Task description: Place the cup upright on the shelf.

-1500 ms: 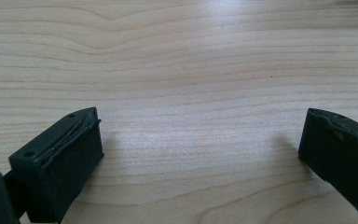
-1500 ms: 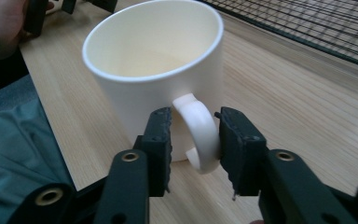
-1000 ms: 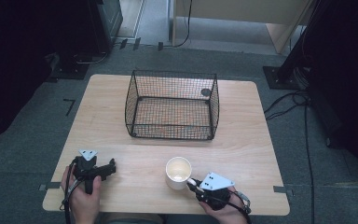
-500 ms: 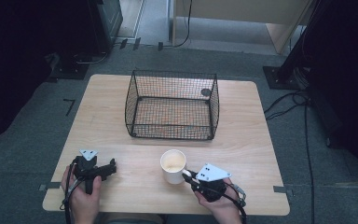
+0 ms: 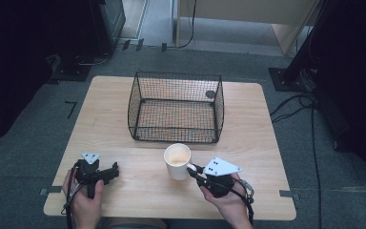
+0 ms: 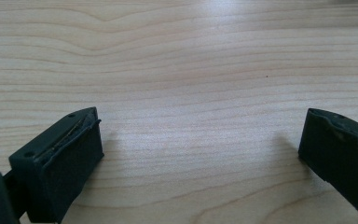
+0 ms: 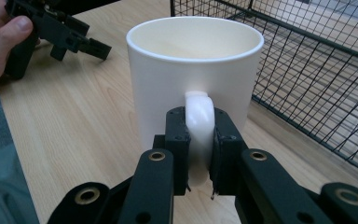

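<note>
A dim room with grey carpet and dark equipment stands surrounds a pale wooden tabletop [image 5: 124, 109]. Largest on it is a black wire basket [image 5: 176, 107], open at the top, standing just beyond the right gripper [image 5: 194, 170]. It looks empty apart from a small dark round thing at its far right corner, too small to identify.

Between that gripper and the basket stands a white mug [image 5: 177, 161], upright and empty, near the basket's front wall but apart from it. In the right gripper view the mug [image 7: 193, 79] fills the middle, its handle [image 7: 199, 121] pointing straight back at the camera, and the right gripper [image 7: 199, 154] is clamped narrowly on that handle, one black jaw on each side. The mesh of the basket [image 7: 317, 70] runs past on the right.

Well off to the other side, the left gripper [image 5: 109, 172] rests low over bare wood, held in a hand [image 5: 83, 202]. In its own view its jaws stand wide apart with nothing between them.

The step in hand looks like lifting the mug into the basket. To do it well, the grip on the handle should stay firm, since the mug's weight hangs forward of the jaws and could tip. It needs to rise above the rim before moving forward, then come down level.
</note>
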`<state>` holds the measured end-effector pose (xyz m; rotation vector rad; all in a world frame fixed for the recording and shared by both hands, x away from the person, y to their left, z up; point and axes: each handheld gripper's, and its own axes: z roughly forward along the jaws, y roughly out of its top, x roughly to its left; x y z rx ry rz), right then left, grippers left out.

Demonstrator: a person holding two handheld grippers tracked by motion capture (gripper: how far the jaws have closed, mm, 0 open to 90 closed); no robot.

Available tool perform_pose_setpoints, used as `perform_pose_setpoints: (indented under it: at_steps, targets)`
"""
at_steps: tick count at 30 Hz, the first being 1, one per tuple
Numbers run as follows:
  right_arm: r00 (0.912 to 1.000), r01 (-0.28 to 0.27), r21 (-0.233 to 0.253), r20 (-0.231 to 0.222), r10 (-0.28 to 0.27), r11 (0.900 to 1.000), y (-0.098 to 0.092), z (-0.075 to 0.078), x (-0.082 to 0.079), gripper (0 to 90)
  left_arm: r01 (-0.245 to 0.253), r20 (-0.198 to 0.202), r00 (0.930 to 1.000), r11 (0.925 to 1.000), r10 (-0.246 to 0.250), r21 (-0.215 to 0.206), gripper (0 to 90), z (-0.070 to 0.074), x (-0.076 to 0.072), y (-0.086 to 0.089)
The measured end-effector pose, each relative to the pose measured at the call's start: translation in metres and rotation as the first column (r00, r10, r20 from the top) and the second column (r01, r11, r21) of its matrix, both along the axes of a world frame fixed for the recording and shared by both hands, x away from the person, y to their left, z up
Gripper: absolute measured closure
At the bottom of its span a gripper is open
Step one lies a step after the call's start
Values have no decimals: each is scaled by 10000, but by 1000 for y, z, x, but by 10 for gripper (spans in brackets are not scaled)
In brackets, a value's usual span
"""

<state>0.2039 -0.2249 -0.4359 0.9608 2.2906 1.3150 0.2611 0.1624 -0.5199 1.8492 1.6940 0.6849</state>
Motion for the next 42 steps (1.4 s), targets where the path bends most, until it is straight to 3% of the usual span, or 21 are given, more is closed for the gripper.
perform_pose_setpoints:
  at_steps: [10,22,29,42]
  targets:
    - [9994,43,97,342,-46,9999,0,21,11,804,20,20,10000,10000,-20,-24,0,0,0,0]
    - [9976,242,557,630,-277,9982,-10,54,29,804,6,35,10000,10000,-6,-34,0,0,0,0]
    - [9954,390,430,864,-426,9983,-13,71,43,804,19,21,10000,10000,-19,-26,0,0,0,0]
    - [9916,853,543,927,-900,9949,-8,81,76,804,17,24,10000,10000,-17,-30,0,0,0,0]
